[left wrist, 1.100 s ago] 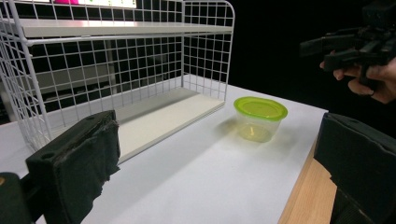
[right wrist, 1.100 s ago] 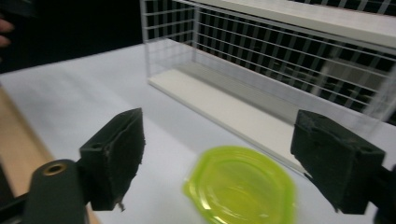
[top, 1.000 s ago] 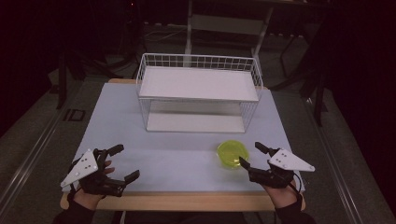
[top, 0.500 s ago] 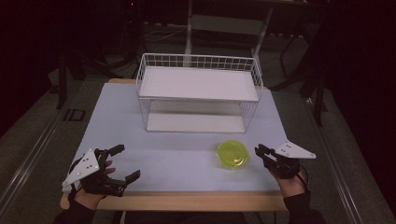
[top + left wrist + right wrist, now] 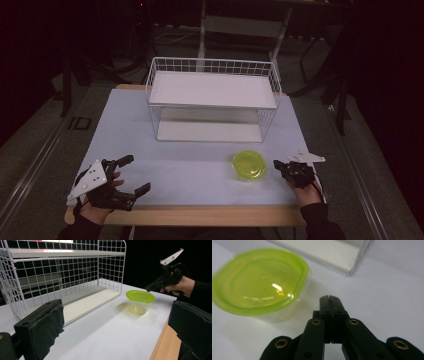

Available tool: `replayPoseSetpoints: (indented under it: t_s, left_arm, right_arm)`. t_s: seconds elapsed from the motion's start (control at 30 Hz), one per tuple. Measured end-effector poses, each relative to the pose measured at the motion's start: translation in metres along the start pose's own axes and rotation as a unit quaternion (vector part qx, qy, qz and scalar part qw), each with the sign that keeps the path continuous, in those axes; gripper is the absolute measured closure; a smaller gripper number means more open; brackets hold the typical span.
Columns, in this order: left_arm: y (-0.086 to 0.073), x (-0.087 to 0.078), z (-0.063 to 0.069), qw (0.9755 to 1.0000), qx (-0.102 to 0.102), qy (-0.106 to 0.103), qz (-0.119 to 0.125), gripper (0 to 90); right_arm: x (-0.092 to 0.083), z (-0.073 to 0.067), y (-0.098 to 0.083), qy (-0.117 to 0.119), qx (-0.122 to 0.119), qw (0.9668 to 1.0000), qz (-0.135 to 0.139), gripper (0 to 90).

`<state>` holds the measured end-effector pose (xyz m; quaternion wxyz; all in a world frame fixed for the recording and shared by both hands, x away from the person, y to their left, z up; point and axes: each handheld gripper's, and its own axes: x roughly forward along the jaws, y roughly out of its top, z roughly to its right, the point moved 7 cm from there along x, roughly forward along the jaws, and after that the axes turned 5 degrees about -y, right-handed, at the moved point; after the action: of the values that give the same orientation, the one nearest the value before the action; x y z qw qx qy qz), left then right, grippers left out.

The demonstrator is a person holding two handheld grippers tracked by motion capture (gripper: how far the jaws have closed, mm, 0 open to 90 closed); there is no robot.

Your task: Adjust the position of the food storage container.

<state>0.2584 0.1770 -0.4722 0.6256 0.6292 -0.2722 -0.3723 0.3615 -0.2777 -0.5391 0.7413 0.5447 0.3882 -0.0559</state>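
A small clear container with a lime-green lid [image 5: 249, 165] [image 5: 140, 300] [image 5: 259, 282] rests on the white table mat, in front of the wire rack's right end. My right gripper [image 5: 280, 166] [image 5: 329, 298] hovers just to its right with both jaws pressed together on nothing; it also shows far off in the left gripper view [image 5: 153, 286]. At the near-left corner of the table my left gripper [image 5: 134, 175] is held wide open, its padded jaws far apart and nothing between them.
A white two-shelf wire rack [image 5: 212, 80] [image 5: 62, 270] stands at the middle back of the mat, both shelves bare. The wooden table edge [image 5: 200, 216] runs along the front. Dark floor and stands surround the table.
My right gripper has gone from open to shut and has swung to the right side of the lidded container. The left gripper has barely moved.
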Motion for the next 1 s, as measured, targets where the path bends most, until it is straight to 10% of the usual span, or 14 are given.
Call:
replayPoseSetpoints:
  t_s: [1.0]
  left_arm:
    - [0.0, 0.0, 0.001, 1.0, 0.008, 0.001, -0.004, 1.0]
  right_arm:
    - [0.04, -0.059, -0.005, 0.085, -0.033, 0.9935, -0.069, 90.0]
